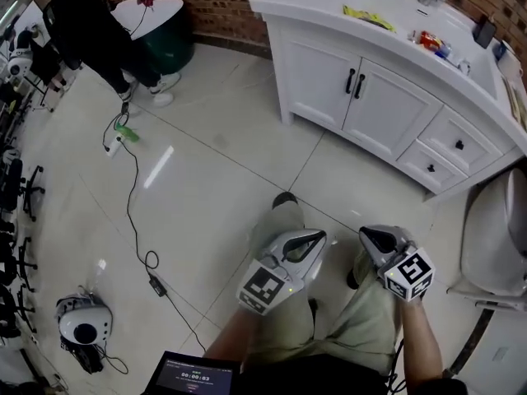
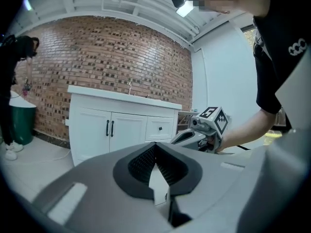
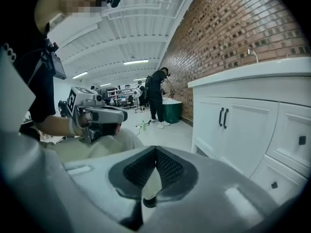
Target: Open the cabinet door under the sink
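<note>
Jaws closed and empty, the left gripper [image 1: 318, 238] and right gripper [image 1: 366, 233] sit lower centre, well apart from the cabinet handles [image 1: 350, 81], so reaching them likely comes next.

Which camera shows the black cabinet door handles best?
The right gripper view: the door handles appear largest and unobstructed. The left gripper view shows them smaller, front-on; the head view shows them small, from above.

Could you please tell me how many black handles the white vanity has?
4: a left bar handle and right bar handle side by side, an upper drawer knob and a lower drawer knob to their right. None looks hidden.
</note>
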`<state>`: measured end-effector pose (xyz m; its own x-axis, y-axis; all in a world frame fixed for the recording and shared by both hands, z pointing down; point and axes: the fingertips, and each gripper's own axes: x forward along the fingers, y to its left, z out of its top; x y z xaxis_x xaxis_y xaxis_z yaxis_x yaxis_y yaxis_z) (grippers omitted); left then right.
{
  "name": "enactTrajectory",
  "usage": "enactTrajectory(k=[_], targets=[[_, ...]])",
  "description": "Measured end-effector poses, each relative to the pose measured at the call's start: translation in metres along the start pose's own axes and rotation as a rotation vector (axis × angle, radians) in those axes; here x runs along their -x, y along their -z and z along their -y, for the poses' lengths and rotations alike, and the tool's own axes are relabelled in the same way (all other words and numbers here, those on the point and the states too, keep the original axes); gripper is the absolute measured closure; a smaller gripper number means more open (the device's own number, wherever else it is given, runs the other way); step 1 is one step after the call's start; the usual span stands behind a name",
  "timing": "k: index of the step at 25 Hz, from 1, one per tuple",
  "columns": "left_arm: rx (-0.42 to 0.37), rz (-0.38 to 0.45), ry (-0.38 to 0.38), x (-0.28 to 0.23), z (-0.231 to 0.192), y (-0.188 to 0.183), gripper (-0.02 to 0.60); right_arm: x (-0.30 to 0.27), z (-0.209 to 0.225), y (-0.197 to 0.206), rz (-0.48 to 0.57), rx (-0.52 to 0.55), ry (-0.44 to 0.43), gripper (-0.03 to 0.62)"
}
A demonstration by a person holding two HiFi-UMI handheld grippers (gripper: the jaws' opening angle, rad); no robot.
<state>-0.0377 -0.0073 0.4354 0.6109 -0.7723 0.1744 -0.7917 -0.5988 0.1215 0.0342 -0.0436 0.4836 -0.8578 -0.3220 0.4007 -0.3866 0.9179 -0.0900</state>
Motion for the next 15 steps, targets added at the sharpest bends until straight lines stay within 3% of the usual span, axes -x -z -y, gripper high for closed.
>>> enactTrajectory(k=[4,9,11,15], targets=[[0.076,0.085,0.016,0.013,-0.023,-0.012,0.565,-0.024,-0.003,-0.021,0.013,0.006,-0.016,0.602],[0.267,0.221,0.077,0.026,-0.051,-0.043,0.565,-0.043,-0.004,-0.048,0.001,0.090,0.011,0.602],[0.272,0.215,0.068,0.023,-0.060,-0.046,0.565,-0.042,0.001,-0.067,0.061,0.077,0.003,0.603],[0.166,0.135,0.014,0.006,-0.064,-0.037,0.565,-0.047,0.036,-0.082,0.203,-0.069,0.000,0.602]])
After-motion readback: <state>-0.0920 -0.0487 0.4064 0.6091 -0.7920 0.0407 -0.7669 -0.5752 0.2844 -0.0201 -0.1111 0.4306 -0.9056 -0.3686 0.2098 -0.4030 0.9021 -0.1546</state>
